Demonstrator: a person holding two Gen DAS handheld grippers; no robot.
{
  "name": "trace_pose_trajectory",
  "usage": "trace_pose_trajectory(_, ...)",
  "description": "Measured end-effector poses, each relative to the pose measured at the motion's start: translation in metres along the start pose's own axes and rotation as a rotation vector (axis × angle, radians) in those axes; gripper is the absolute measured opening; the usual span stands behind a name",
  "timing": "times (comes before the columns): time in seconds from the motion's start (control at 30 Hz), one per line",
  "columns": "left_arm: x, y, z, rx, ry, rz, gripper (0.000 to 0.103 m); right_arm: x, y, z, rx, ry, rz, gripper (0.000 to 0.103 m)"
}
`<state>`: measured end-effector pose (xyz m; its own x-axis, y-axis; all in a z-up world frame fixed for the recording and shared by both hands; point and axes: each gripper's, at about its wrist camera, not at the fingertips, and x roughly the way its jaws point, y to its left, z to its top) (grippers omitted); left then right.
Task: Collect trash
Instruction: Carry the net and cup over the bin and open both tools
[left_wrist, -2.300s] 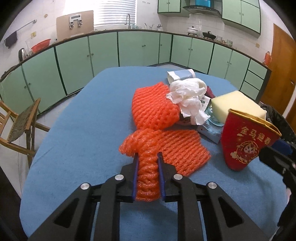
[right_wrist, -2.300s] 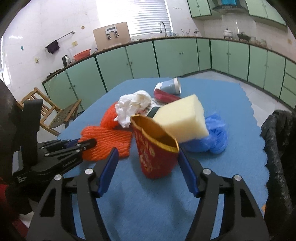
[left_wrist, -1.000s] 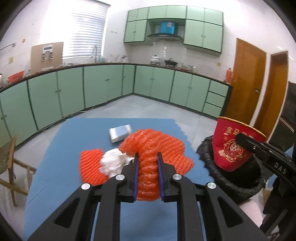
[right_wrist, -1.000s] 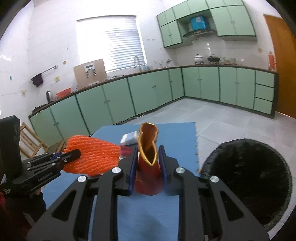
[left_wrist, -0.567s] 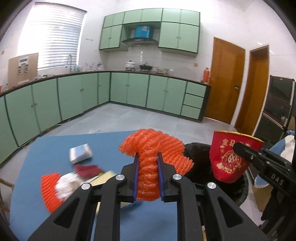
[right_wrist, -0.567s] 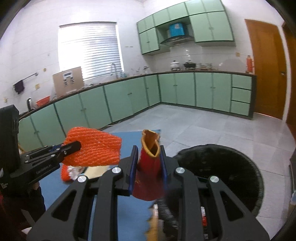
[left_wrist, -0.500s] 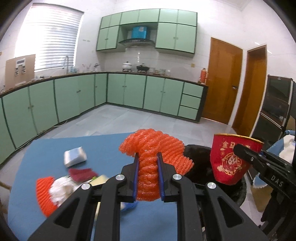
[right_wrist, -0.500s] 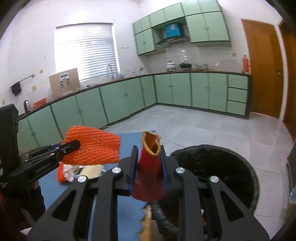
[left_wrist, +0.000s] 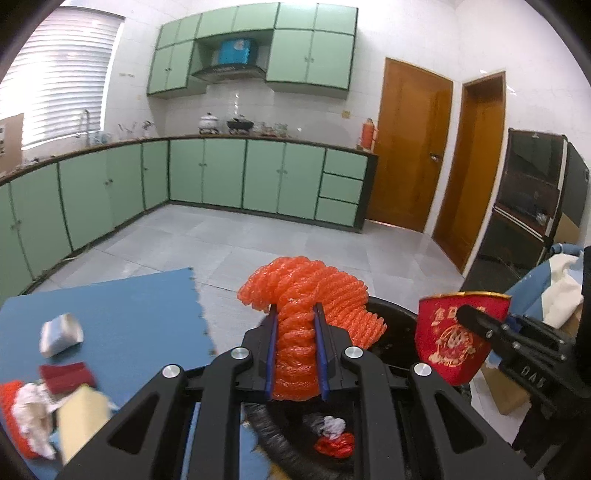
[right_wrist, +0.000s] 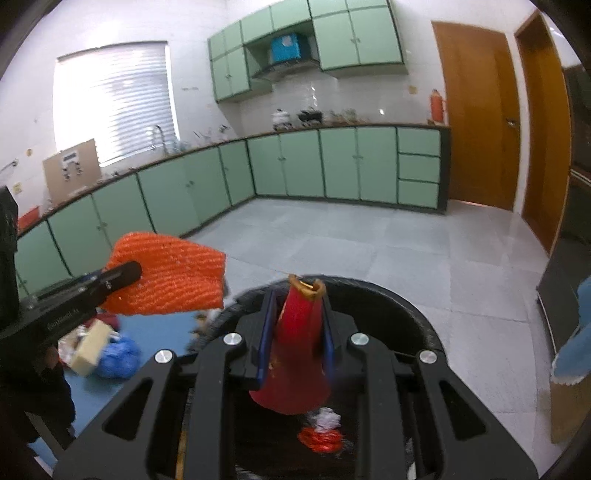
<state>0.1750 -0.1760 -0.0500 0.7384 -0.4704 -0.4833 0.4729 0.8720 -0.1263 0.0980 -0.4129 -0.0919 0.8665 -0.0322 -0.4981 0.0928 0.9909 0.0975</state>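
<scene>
Overhead, orange foam net (left_wrist: 301, 314) clamped left, red paper cup (right_wrist: 299, 354) right, bin (right_wrist: 406, 317) below

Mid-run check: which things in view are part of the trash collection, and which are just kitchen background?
Part of the job:
- orange foam net, clamped in the left gripper
- red paper cup, clamped in the right gripper
- black trash bin
- sponge, tissue and silver packet left on the blue table

Background:
- green cabinets
- wooden doors
</scene>
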Motion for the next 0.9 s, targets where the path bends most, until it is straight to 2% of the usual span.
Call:
trace_pose_trajectory(0.2,0.049,-0.024,-0.003,0.024,0.07,-0.035,0.019,0.028,-0.028,-0.016,0.03,0.061,-0.037,0.024)
trace_pose_trajectory(0.3,0.067,-0.032,-0.007,0.036,0.117,-0.041,0.031,0.031,-0.031,-0.021,0.048,0.073,-0.065,0.028)
trace_pose_trajectory(0.33,0.071,-0.032,-0.008,0.034,0.13,-0.047,0.038,0.032,-0.033,-0.023,0.056,0.078,-0.074,0.035)
trace_pose_trajectory(0.37,0.072,-0.032,-0.009,0.03,0.135,-0.051,0.044,0.03,-0.035,-0.026,0.061,0.077,-0.088,0.046)
trace_pose_trajectory(0.4,0.071,-0.03,-0.01,0.022,0.137,-0.052,0.047,0.028,-0.034,-0.027,0.062,0.074,-0.1,0.052)
trace_pose_trajectory(0.43,0.07,-0.027,-0.01,0.017,0.135,-0.05,0.051,0.025,-0.033,-0.028,0.059,0.072,-0.112,0.062)
trace_pose_trajectory(0.47,0.067,-0.024,-0.01,0.013,0.133,-0.046,0.053,0.025,-0.033,-0.026,0.056,0.069,-0.124,0.076)
trace_pose_trajectory(0.53,0.056,-0.017,-0.011,0.01,0.121,-0.031,0.056,0.018,-0.025,-0.028,0.051,0.052,-0.156,0.09)
trace_pose_trajectory(0.73,0.013,0.013,-0.008,-0.005,0.057,0.039,0.067,-0.001,0.006,-0.018,0.062,0.013,-0.1,0.095)
trace_pose_trajectory(0.9,-0.036,0.054,-0.018,-0.037,0.015,0.124,0.068,-0.013,0.054,-0.01,0.027,-0.029,-0.042,0.096)
